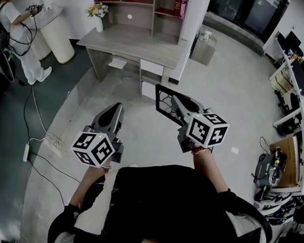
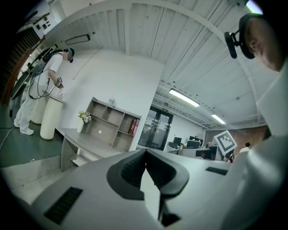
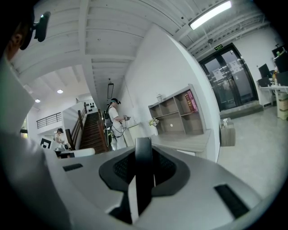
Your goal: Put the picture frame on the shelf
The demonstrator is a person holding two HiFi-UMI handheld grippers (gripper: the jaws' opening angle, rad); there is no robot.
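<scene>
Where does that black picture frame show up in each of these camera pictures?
Head view: picture frame at centre, clamped in the right gripper.
Left gripper view: not in it.
Right gripper view: picture frame edge-on, a dark upright bar between the jaws, lower centre.
Shared landmark: the shelf with the flower vase beside it, seen in all three.

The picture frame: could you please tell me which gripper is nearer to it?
Right. The right gripper is shut on the picture frame; the left gripper is apart, off to its left.
</scene>
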